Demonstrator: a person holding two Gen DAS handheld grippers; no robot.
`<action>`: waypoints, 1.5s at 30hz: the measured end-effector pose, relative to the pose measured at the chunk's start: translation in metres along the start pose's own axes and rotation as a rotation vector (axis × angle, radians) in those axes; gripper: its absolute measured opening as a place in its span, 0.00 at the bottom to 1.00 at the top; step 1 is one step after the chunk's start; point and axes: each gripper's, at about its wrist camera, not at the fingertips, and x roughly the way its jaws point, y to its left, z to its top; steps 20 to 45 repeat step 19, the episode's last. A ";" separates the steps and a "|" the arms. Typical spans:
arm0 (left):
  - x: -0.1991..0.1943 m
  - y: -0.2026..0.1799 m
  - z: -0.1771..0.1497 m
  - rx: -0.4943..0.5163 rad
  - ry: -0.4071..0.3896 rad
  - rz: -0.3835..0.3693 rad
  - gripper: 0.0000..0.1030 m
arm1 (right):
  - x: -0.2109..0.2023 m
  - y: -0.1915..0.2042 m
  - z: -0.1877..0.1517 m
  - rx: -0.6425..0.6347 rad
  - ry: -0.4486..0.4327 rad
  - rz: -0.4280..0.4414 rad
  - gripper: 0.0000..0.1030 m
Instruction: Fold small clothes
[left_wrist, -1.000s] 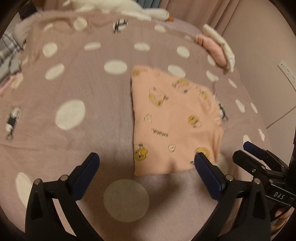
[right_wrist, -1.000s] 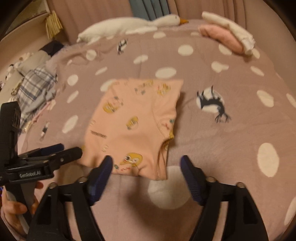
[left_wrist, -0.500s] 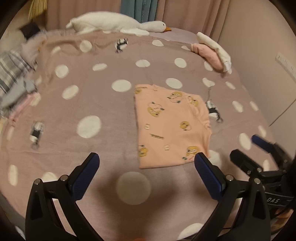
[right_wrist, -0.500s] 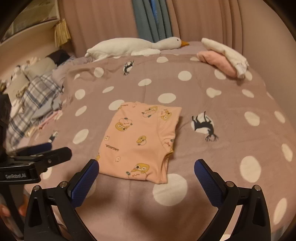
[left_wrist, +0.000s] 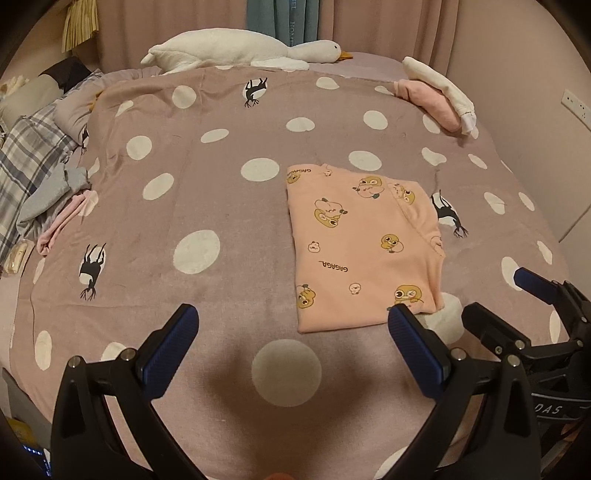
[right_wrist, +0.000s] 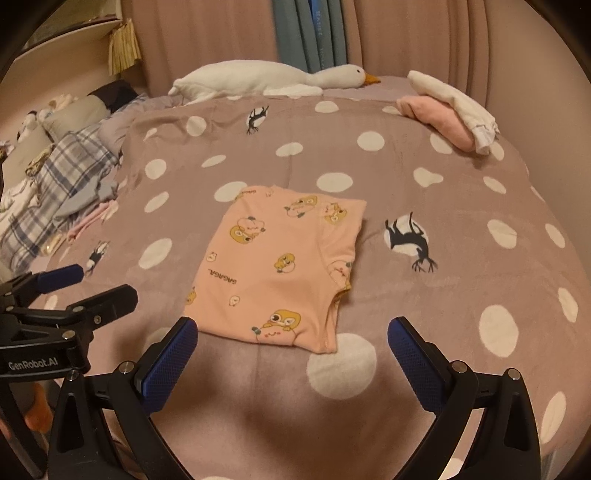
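Observation:
A small peach garment (left_wrist: 364, 243) with yellow duck prints lies folded flat on the mauve polka-dot blanket (left_wrist: 221, 206); it also shows in the right wrist view (right_wrist: 284, 269). My left gripper (left_wrist: 291, 347) is open and empty, held above the blanket near the garment's near edge. My right gripper (right_wrist: 291, 354) is open and empty, held back from the garment's near edge. The right gripper also shows in the left wrist view (left_wrist: 517, 306), and the left gripper in the right wrist view (right_wrist: 77, 291).
A white goose plush (left_wrist: 240, 51) lies at the far edge of the bed. Folded pink and white clothes (left_wrist: 439, 96) sit at the far right. A pile of plaid and grey clothes (left_wrist: 33, 177) lies at the left. A wall (left_wrist: 535, 74) runs along the right.
Both grippers have pulled back and up from the folded garment, so more of the bed shows. The right gripper's jaws have spread wider. The garment has not moved.

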 end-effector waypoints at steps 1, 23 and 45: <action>0.000 0.000 0.000 -0.001 -0.001 -0.003 1.00 | 0.000 0.001 0.000 -0.002 -0.001 -0.003 0.99; 0.002 0.000 0.002 -0.005 0.003 0.004 1.00 | -0.002 -0.002 0.009 0.009 -0.017 -0.005 0.99; 0.002 0.000 0.002 -0.005 0.003 0.004 1.00 | -0.002 -0.002 0.009 0.009 -0.017 -0.005 0.99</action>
